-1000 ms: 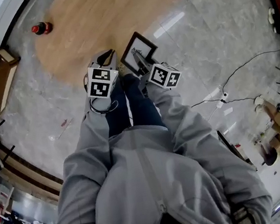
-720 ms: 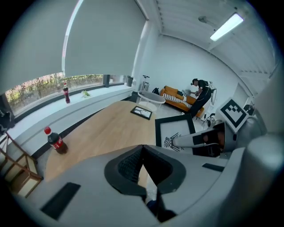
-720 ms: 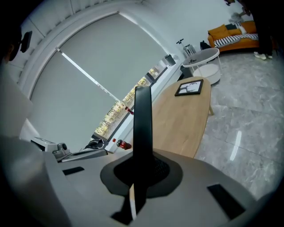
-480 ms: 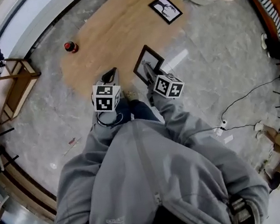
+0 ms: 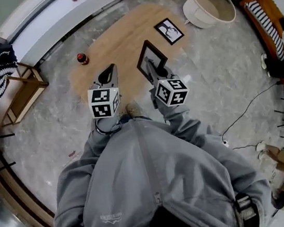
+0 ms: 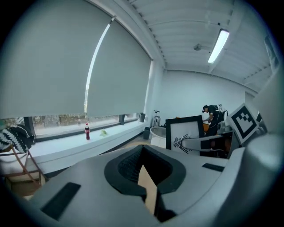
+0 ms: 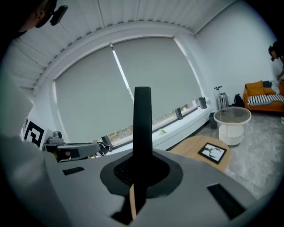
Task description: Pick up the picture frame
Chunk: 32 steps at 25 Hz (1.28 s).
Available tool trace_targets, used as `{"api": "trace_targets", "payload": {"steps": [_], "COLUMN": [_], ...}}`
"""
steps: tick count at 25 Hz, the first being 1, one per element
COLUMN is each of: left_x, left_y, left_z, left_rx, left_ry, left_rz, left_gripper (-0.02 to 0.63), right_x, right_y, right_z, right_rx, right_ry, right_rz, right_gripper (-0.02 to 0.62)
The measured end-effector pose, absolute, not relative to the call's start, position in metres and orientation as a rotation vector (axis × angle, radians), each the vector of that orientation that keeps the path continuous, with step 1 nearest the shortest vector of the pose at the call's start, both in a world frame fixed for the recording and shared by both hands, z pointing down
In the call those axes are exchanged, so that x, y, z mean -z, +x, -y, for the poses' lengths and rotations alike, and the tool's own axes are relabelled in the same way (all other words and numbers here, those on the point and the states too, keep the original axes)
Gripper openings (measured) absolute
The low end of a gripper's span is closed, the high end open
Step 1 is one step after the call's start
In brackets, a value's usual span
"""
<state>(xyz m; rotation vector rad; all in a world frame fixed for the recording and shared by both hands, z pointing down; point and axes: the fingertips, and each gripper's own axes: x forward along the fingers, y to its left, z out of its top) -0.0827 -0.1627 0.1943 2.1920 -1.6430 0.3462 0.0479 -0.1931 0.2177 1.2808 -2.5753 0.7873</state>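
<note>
The right gripper (image 5: 148, 66) is clamped on the edge of the black picture frame (image 5: 149, 50), holding it upright above the floor, so the pick-up looks done, while the left gripper (image 5: 107, 76) is closed and empty.

**One camera overhead, two riding the grippers**

The head view looks steeply down past the person's chest at the floor (image 5: 221, 83), with the left gripper (image 5: 108, 74) and right gripper (image 5: 148, 65) close beneath. The left gripper view runs nearly level along its jaws toward the window sill (image 6: 88, 144) and catches the other gripper at its right edge. The right gripper view faces that same sill, with the picture frame (image 7: 143, 119) edge-on very near the lens. All three share the white tub (image 5: 195, 18).
</note>
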Motion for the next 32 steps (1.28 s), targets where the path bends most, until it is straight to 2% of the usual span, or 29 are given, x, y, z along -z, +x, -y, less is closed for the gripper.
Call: {"api": "trace_targets", "payload": {"steps": [6, 13, 32], "left_x": [-0.115, -0.059, -0.014], "left_y": [-0.100, -0.117, -0.130], "left_z": [0.150, 0.128, 0.104], "left_rx": [-0.209, -0.127, -0.147], "left_ry": [2.262, 2.276, 2.319], "left_rz": [1.789, 1.894, 2.067], "left_gripper": [0.018, 0.018, 0.018], "right_x": [-0.133, -0.069, -0.002], "right_y": [0.023, 0.007, -0.023], "right_z": [0.188, 0.173, 0.142], "right_rx": [-0.581, -0.340, -0.018], "right_ry": [1.316, 1.328, 1.300], "right_rz": [2.702, 2.774, 2.870], "right_gripper": [0.037, 0.037, 0.037]}}
